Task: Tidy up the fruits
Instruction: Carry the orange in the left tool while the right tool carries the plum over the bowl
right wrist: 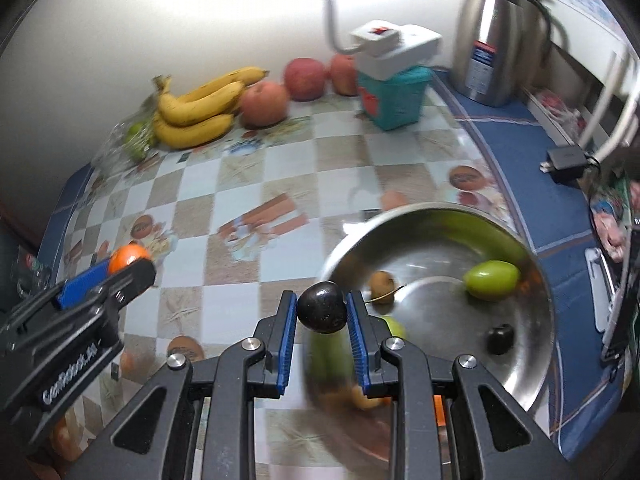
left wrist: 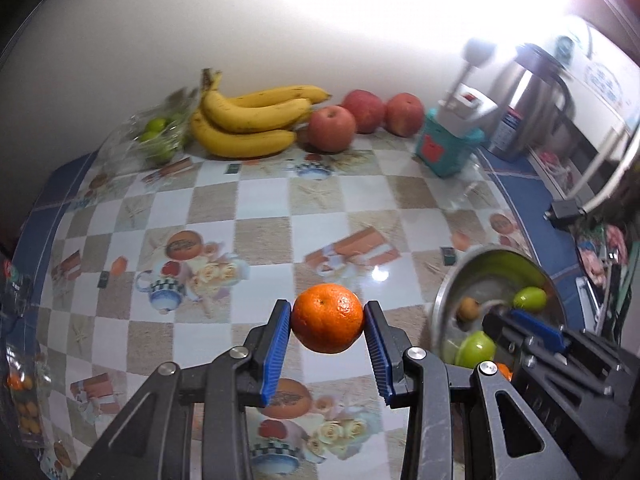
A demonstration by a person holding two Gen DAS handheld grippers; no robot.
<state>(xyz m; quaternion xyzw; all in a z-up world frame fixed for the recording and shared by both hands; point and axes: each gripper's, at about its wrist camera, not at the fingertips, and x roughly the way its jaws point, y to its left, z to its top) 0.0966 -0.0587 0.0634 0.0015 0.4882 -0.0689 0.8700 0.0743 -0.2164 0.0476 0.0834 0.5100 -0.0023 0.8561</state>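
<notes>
The left hand-held gripper (left wrist: 327,322) is clamped on an orange (left wrist: 327,318), its blue pads pressing both sides, held up over the checked table (left wrist: 260,208). The right hand-held gripper (right wrist: 322,308) is clamped on a small dark plum (right wrist: 322,307) above the near rim of a steel bowl (right wrist: 536,264). Inside the bowl lie a green fruit (right wrist: 491,280), a brown one (right wrist: 382,282) and another dark plum (right wrist: 500,339). Far back by the wall sit bananas (left wrist: 248,120), three red apples (left wrist: 331,128) and a bag of limes (left wrist: 158,136).
</notes>
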